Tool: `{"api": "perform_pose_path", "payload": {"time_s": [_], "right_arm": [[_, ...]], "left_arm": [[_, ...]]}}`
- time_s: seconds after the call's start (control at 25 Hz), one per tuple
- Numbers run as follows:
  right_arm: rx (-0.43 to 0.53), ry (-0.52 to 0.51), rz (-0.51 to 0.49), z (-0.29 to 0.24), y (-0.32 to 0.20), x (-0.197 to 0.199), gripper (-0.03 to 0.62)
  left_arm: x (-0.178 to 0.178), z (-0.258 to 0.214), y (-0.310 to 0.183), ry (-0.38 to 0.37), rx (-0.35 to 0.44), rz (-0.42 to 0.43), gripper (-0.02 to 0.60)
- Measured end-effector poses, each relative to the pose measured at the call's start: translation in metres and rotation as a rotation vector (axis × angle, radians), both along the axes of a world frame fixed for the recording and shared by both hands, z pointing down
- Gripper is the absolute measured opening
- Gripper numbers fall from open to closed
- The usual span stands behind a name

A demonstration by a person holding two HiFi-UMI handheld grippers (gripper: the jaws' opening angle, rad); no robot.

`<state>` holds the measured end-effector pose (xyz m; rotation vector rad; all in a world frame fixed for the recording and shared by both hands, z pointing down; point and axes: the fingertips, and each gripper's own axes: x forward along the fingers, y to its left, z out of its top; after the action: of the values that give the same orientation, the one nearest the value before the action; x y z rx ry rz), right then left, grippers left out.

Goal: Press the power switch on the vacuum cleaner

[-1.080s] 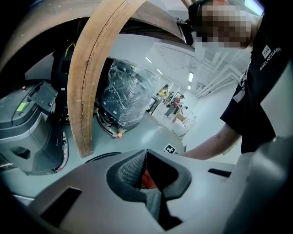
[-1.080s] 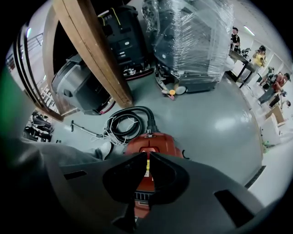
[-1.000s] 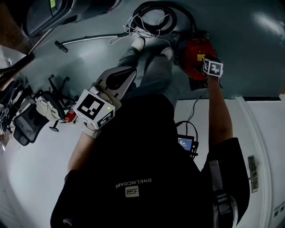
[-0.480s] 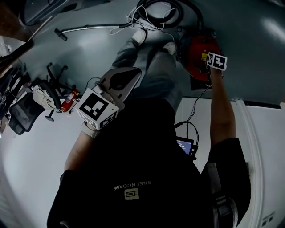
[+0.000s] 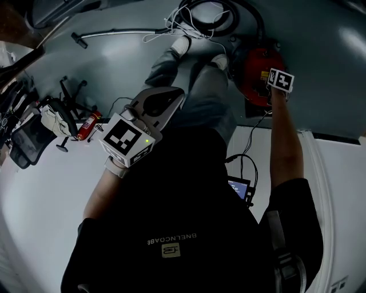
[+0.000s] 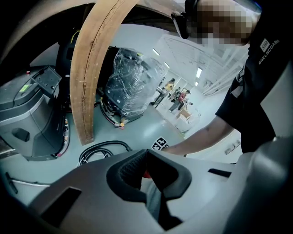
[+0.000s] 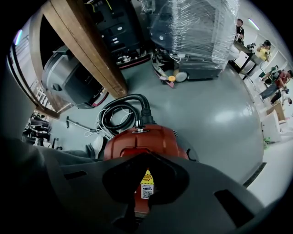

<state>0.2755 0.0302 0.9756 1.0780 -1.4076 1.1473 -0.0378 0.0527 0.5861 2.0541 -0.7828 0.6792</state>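
Note:
A red vacuum cleaner (image 5: 256,64) stands on the grey floor by the person's feet. Its black hose (image 5: 209,11) lies coiled behind it. My right gripper (image 5: 273,86) reaches down at arm's length and sits right over the near part of the red body. In the right gripper view the shut jaws (image 7: 145,155) fill the foreground. The red housing (image 7: 146,135) and a yellow warning label (image 7: 147,177) show just beyond them. Contact with any switch is hidden. My left gripper (image 5: 168,96) is held up near the chest, shut and with nothing in it (image 6: 147,153).
A white cord (image 5: 171,28) and a metal wand (image 5: 114,35) lie on the floor near the hose. An office chair (image 5: 34,134) and a small red extinguisher (image 5: 87,126) are at the left. A wooden beam (image 7: 87,45), a grey machine (image 7: 68,77) and a wrapped pallet load (image 7: 192,32) stand beyond.
The head view has shifted a little. My right gripper stays low over the vacuum's near side, slightly further forward. The left gripper has barely moved.

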Motion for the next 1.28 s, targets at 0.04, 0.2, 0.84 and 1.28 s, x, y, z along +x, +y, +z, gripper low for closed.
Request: {"api": "perform_pose_path", "payload": {"time_s": [0.04, 0.2, 0.84, 1.28], "right_arm": [[-0.003, -0.001, 0.002, 0.001, -0.001, 0.000, 0.035], [-0.022, 0.010, -0.016, -0.003, 0.001, 0.000, 0.035], [0.090, -0.005, 0.021, -0.126, -0.019, -0.006, 0.035], [0.301, -0.040, 0.101, -0.274, -0.026, -0.042, 0.035]], "left_arm": [[-0.001, 0.000, -0.001, -0.002, 0.004, -0.001, 0.015], [-0.002, -0.006, -0.004, 0.001, 0.016, 0.001, 0.015], [-0.017, -0.054, -0.037, 0.082, 0.101, -0.004, 0.015], [-0.023, -0.105, -0.070, 0.168, 0.200, 0.063, 0.015]]}}
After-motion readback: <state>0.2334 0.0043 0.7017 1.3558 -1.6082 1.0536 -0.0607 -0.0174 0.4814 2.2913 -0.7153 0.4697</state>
